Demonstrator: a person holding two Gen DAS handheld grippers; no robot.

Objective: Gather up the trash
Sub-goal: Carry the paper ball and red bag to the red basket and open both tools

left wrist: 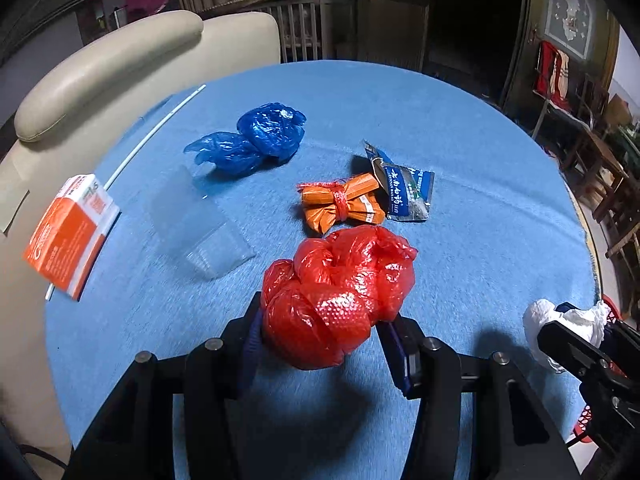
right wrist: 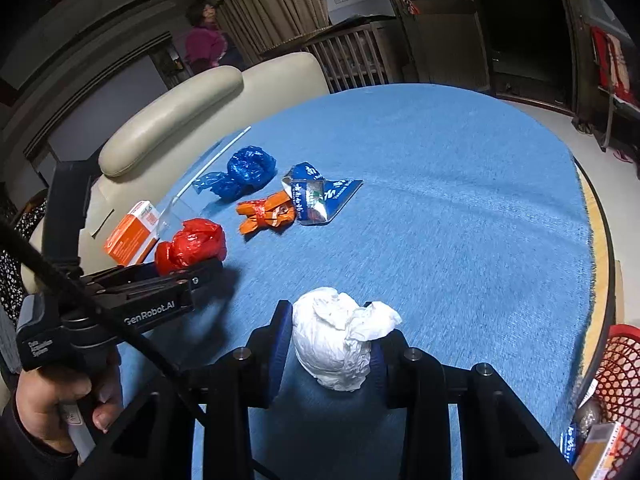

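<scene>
My left gripper [left wrist: 320,332] is shut on a crumpled red plastic bag [left wrist: 336,292], just above the blue tablecloth [left wrist: 480,240]; it also shows in the right wrist view [right wrist: 190,246]. My right gripper [right wrist: 330,344] is shut on a white crumpled tissue wad [right wrist: 340,336], seen at the right edge of the left wrist view [left wrist: 560,320]. On the cloth lie a blue plastic bag [left wrist: 256,140], an orange tied wrapper [left wrist: 340,204], a blue-and-silver packet [left wrist: 404,192], a clear plastic piece [left wrist: 196,224], an orange box [left wrist: 68,236] and a white straw [left wrist: 156,132].
A red mesh basket [right wrist: 616,384] holding some trash stands below the table's right edge. A beige sofa [left wrist: 100,80] borders the table on the left. A person [right wrist: 206,40] stands in the background.
</scene>
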